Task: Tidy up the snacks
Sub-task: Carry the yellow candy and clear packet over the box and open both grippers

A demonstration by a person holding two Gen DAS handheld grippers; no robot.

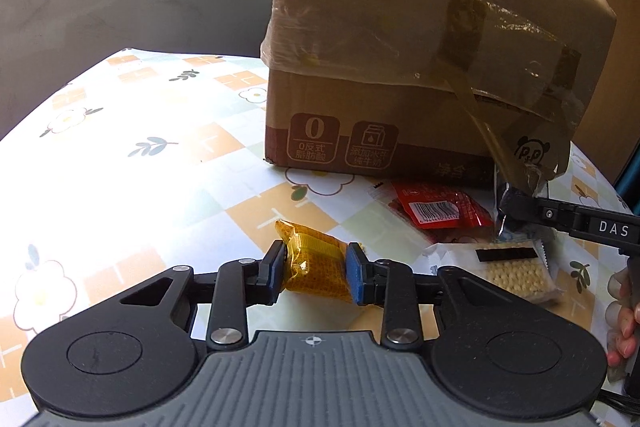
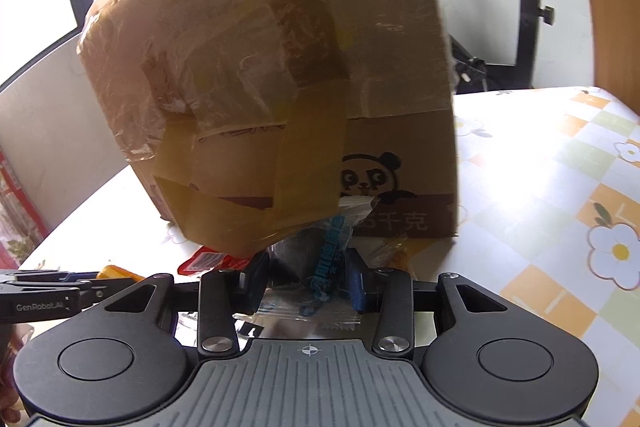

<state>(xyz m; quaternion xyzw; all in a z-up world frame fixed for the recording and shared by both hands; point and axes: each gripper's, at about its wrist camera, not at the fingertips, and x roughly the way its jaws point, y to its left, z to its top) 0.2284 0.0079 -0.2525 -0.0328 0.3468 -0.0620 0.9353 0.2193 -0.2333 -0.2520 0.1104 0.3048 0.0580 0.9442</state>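
Both grippers clamped on snack packets in front of a taped cardboard box.

Left gripper (image 1: pixel 316 273) narrowly open, pads pressing both sides of one yellow-wrapped snack (image 1: pixel 316 267), near centre over the table (image 1: pixel 120 155). Right gripper (image 2: pixel 306 281) also nearly closed, gripping one clear packet with blue print (image 2: pixel 330 259) just before the cardboard box (image 1: pixel 400 47). Count: one red packet (image 1: pixel 440 209) and one cracker pack (image 1: pixel 516 273) lying on the cloth to the right of the left gripper, touching or overlapping, hard to tell. One box at the far side; its taped flap hangs down over the right gripper's view, hiding what is behind. Fingers (image 1: pixel 622 327) at right edge.
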